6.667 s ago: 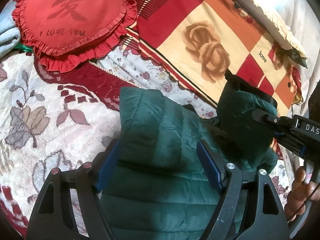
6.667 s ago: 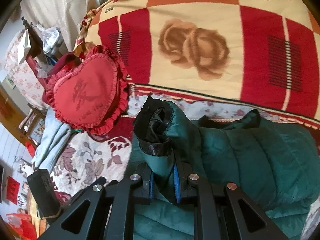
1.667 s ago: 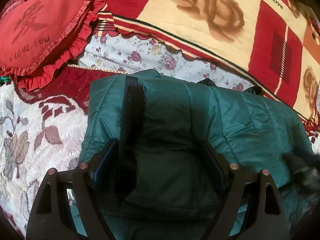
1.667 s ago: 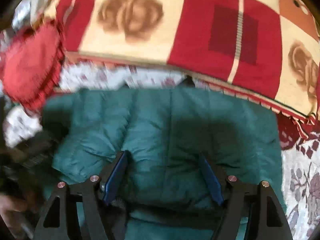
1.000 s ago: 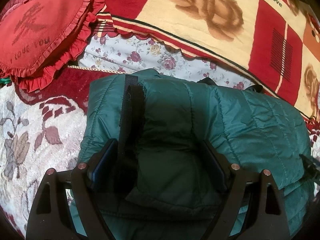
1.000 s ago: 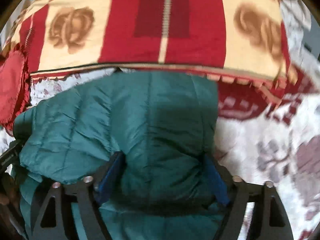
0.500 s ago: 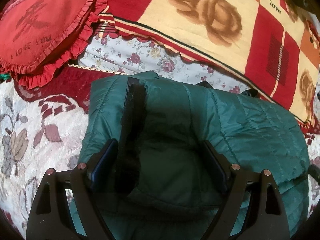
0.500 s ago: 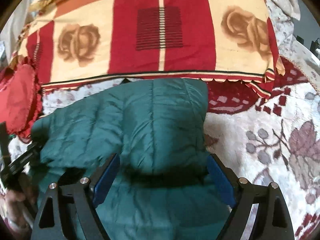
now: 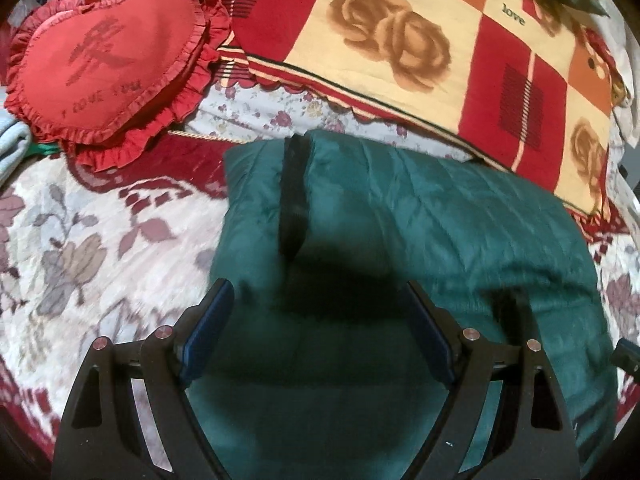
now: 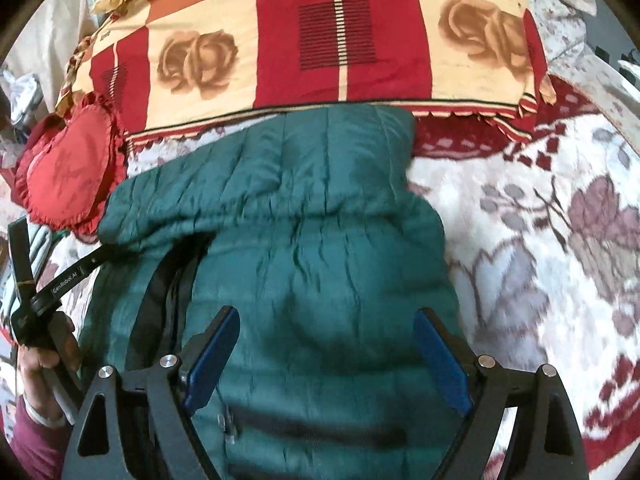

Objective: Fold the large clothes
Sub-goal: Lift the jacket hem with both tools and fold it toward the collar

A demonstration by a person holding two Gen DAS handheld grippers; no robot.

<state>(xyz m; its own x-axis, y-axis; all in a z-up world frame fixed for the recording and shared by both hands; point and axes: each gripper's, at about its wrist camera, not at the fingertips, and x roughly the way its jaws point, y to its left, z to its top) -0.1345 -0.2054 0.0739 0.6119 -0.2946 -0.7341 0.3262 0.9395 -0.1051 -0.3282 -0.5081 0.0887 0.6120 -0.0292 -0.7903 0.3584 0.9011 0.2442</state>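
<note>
one green jacket (image 9: 460,216), two gaping claws, left claw (image 9: 316,328) and right claw (image 10: 326,344).

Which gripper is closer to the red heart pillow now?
Left. The left gripper works the jacket end beside the heart pillow; the right gripper is at the far end.

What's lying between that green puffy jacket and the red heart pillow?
In the left wrist view, only bedspread lies between the green jacket and the heart pillow: a dark red patterned band, crossed by a thin cord.
</note>
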